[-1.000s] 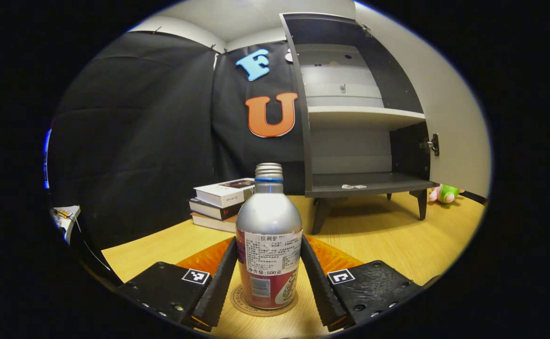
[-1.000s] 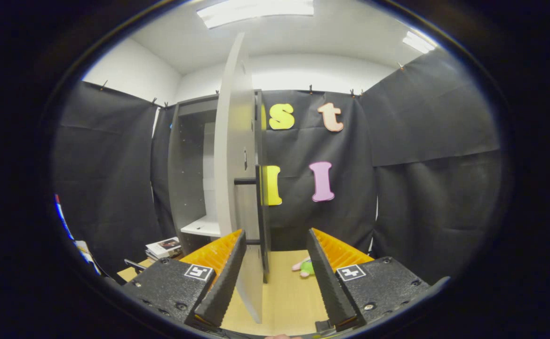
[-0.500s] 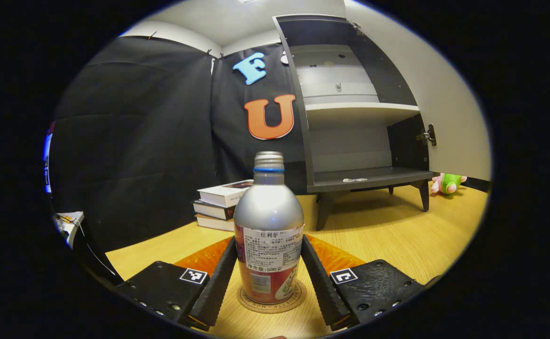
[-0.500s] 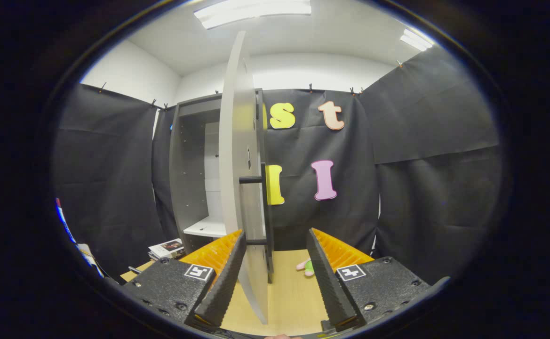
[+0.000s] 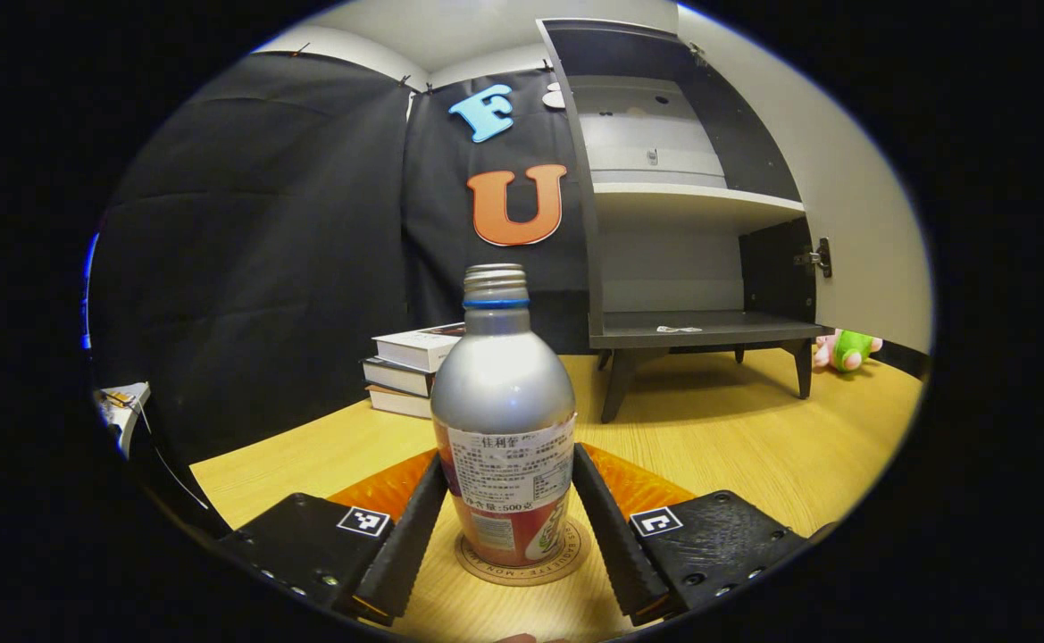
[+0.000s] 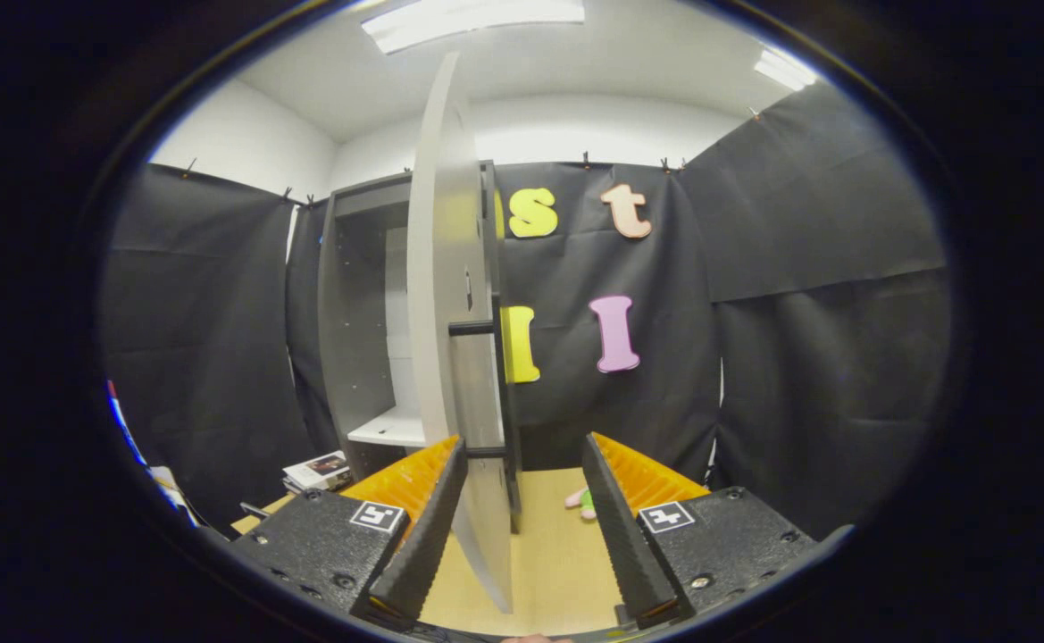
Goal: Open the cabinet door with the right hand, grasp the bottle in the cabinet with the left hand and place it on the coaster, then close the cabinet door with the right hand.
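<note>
Jaws of both grippers parted: left gripper (image 5: 507, 527) flanking smooth metal bottle (image 5: 504, 420) on round coaster (image 5: 522, 564).

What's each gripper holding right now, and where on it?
Left gripper: jaws flank the bottle at its labelled lower body, on the coaster; whether they press it can't be told. Right gripper: open, holding nothing; the cabinet door edge stands between its jaws.

Both low views face the open cabinet (image 5: 691, 205).
</note>
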`<move>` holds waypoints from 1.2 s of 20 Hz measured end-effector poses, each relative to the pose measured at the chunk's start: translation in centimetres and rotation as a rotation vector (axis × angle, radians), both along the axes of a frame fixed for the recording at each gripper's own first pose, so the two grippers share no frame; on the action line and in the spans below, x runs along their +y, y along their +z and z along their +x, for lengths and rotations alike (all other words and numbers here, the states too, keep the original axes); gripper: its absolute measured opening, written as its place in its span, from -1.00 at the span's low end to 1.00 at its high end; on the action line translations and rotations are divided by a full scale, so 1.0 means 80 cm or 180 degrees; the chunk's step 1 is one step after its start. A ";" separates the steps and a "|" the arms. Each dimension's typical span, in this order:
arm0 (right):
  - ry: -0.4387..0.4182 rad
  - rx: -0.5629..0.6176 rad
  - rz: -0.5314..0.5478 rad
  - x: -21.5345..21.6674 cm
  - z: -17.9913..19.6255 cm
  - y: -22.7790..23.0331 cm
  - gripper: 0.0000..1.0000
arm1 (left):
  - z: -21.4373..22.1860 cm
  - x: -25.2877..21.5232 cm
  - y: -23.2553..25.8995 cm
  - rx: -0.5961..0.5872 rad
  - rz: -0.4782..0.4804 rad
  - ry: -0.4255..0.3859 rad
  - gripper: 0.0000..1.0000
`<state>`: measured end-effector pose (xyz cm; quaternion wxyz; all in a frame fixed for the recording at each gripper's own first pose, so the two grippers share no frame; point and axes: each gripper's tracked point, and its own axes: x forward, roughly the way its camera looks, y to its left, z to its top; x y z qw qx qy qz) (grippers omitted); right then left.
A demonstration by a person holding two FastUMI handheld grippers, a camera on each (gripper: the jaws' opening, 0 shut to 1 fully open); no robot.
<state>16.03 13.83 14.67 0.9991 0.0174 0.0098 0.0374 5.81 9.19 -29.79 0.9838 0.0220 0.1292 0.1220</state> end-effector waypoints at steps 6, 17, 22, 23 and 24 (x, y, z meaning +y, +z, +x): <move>0.0018 0.0024 0.0068 0.001 0.005 -0.007 0.63 | -0.002 -0.012 0.044 -0.0200 0.0033 -0.0120 0.93; -0.0101 0.0025 0.0203 -0.027 0.022 -0.037 0.63 | -0.016 -0.011 0.200 -0.0541 0.0140 -0.0223 0.92; -0.0087 -0.0002 0.0402 -0.037 0.039 -0.043 0.62 | -0.019 -0.026 0.286 -0.0536 0.0170 -0.0337 0.92; -0.0082 -0.0053 0.0444 -0.037 0.042 -0.041 0.62 | -0.019 -0.028 0.302 -0.0558 0.0132 -0.0317 0.92; -0.0101 -0.0097 0.0456 -0.037 0.047 -0.036 0.62 | -0.019 -0.032 0.319 -0.0578 0.0071 -0.0282 0.92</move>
